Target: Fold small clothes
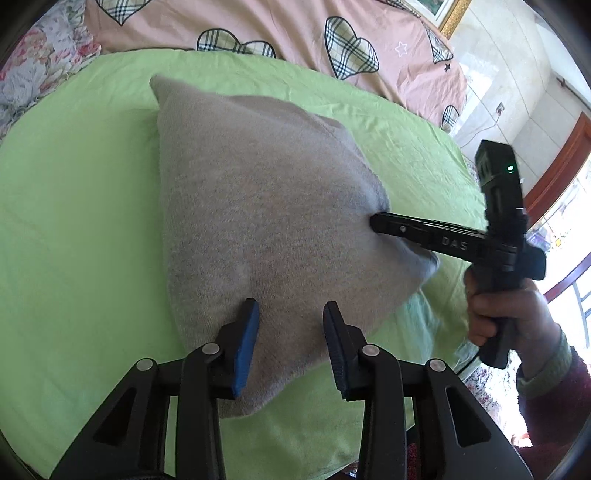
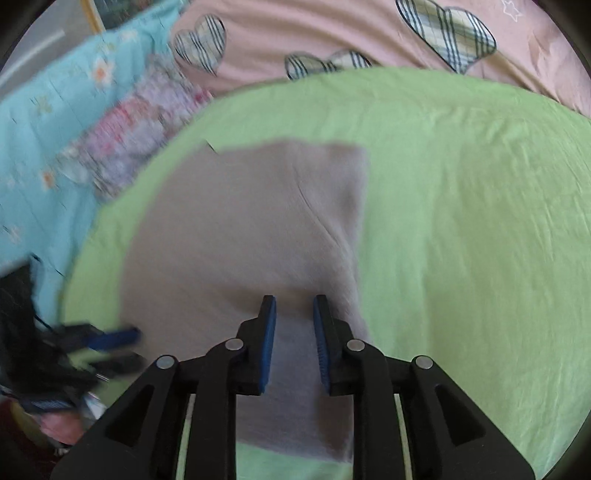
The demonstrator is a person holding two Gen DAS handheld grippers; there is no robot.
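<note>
Left claw [image 1: 290, 314] parted over grey garment [image 1: 258, 206] on green sheet [image 1: 74, 221]; right claw [image 1: 375, 223] touching garment edge

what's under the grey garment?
The grey garment lies on a green sheet that shows all round it, over a pink heart-print cover. Whether anything sits beneath the garment itself cannot be seen; the cloth covers it.

Green sheet [image 1: 92, 206] — heart-print pink quilt [image 1: 280, 22]
</note>
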